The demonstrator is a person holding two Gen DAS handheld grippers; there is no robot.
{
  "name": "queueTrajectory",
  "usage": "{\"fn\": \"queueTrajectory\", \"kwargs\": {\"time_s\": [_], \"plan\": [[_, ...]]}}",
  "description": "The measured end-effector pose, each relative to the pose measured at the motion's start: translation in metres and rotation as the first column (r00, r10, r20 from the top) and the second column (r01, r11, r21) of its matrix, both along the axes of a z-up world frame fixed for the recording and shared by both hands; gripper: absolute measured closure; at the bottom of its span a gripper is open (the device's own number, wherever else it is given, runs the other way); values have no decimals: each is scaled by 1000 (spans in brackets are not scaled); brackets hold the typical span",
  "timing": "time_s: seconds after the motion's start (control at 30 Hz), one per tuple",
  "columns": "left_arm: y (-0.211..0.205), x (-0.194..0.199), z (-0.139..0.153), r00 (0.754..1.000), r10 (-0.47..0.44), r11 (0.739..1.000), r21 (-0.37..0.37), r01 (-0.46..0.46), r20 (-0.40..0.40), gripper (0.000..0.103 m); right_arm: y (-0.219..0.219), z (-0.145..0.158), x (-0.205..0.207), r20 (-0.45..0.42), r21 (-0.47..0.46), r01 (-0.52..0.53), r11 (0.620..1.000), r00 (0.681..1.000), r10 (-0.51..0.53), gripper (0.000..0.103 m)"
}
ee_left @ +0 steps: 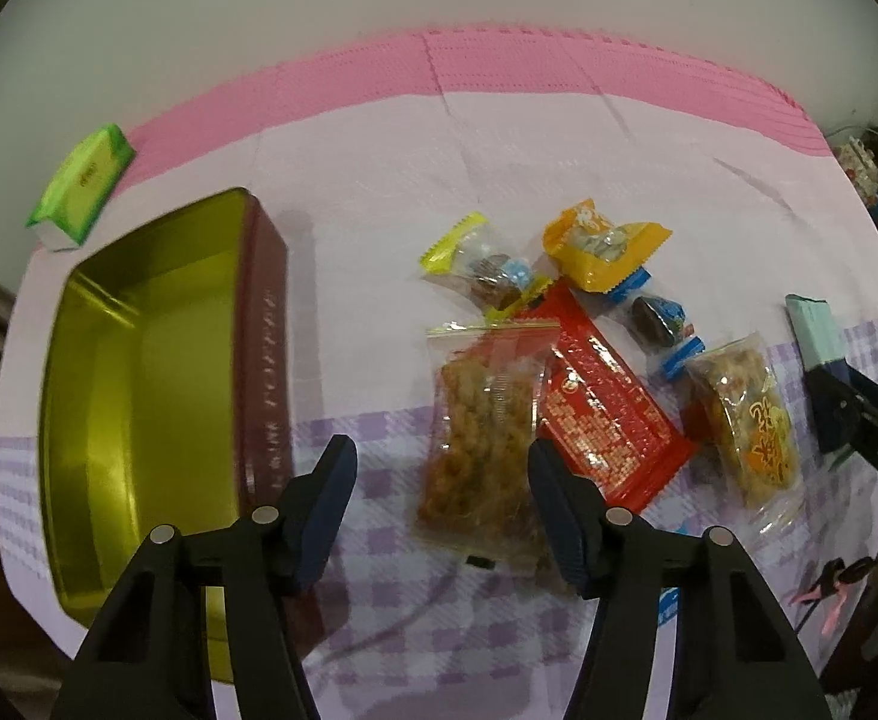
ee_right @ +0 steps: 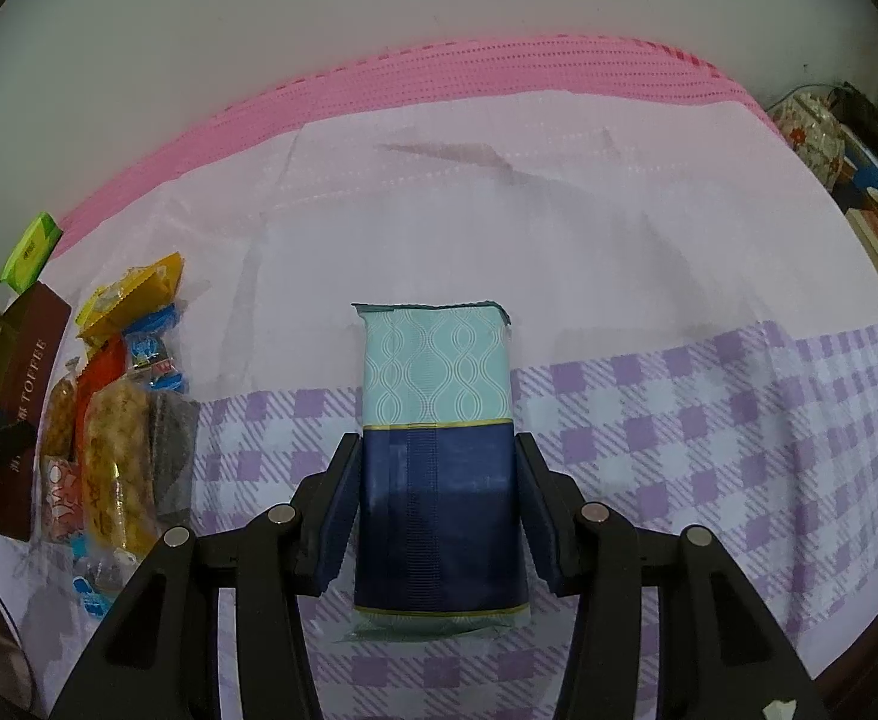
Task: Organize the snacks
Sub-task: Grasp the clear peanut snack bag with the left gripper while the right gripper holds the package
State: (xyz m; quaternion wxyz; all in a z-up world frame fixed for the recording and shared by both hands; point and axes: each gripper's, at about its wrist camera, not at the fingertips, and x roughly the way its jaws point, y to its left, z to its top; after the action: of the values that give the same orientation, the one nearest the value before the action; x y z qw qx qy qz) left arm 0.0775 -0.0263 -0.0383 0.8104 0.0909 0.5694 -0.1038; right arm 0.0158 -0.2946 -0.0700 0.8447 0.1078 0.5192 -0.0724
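In the left wrist view my left gripper (ee_left: pixel 439 456) hangs open over a clear pack of brown fried snack (ee_left: pixel 475 420); the pack lies below and between the fingers, and the right finger overlaps its edge. An open tin (ee_left: pixel 139 390), gold inside and maroon outside, sits to the left with nothing in it. Beyond lie a red pack (ee_left: pixel 607 414), a yellow-ended pack (ee_left: pixel 481 267), an orange pack (ee_left: pixel 601 246), a blue-wrapped dark candy (ee_left: pixel 658 318) and a clear pack with orange print (ee_left: pixel 745 414). My right gripper (ee_right: pixel 437 450) is shut on a teal and navy packet (ee_right: pixel 436 390).
A green packet (ee_left: pixel 82 186) lies at the far left by the pink strip of the tablecloth (ee_left: pixel 499 66). Boxes and clutter (ee_right: pixel 859 180) crowd the right edge. In the right wrist view the snack pile (ee_right: pixel 115 420) and tin (ee_right: pixel 31 354) sit at the left.
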Motion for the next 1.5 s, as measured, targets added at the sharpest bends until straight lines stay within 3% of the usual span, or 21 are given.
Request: {"fn": "queueTrajectory", "kwargs": {"time_s": [0.27,0.53,0.77,1.17,1.5], "plan": [[-10,12,-19,999,-10,1000,8,10,-42,47,1,-1,-1,5,-5,-14,1000,1000,14,57],[-9,19,-33,998,24,999,25,-23,-66,58,4,-1,0,5,-13,-18,1000,1000,18,55],[-8,16,-33,998,27,999,30,-25,-56,63,4,-1,-1,6,-15,-19,1000,1000,19,55],[5,3,6,999,38,999,-38,-39,-27,64,8,-2,3,-5,-42,-32,999,999,31,54],[38,-7,47,995,82,994,-75,-78,49,64,15,-5,7,-29,-96,-55,994,998,53,52]]}}
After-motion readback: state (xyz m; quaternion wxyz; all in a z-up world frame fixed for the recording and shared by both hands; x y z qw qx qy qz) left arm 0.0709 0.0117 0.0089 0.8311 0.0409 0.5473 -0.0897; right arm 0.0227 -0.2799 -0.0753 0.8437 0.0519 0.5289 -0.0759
